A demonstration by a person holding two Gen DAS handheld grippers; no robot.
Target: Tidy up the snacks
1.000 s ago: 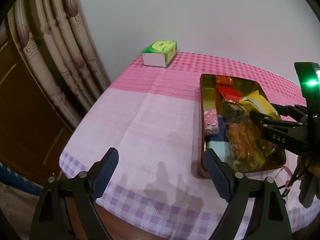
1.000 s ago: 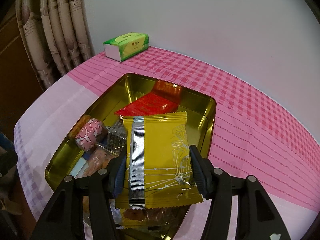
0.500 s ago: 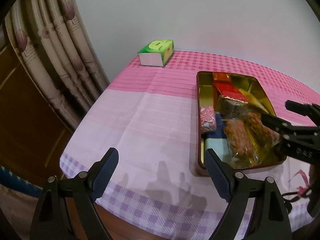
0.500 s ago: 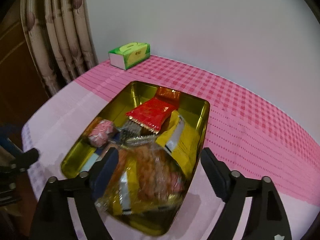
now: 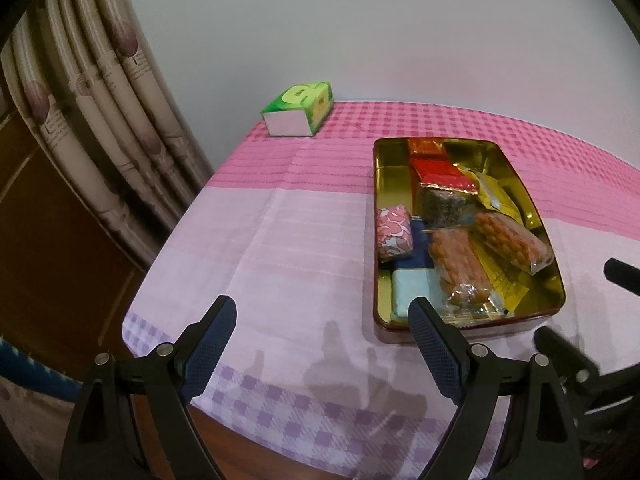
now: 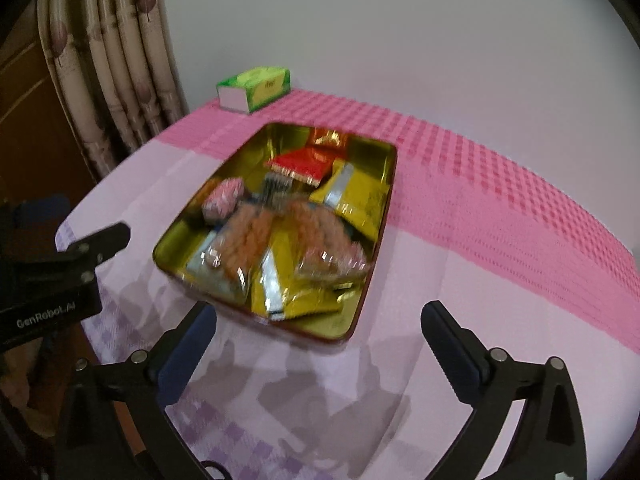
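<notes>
Gold-lined tin (image 5: 516, 168) brims with crinkly snack packets (image 5: 460, 268); left gripper (image 5: 322, 342) and right gripper (image 6: 320, 344) gape, empty.

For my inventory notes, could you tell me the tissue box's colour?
Green tissue box, white end; clearest in left wrist view.

Snacks (image 5: 460, 264) in tin (image 5: 376, 184) — on table (image 5: 280, 248)

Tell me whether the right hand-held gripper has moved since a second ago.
Yes. The right hand-held gripper has pulled back from the gold tin toward the table's near edge, now open and empty.
</notes>
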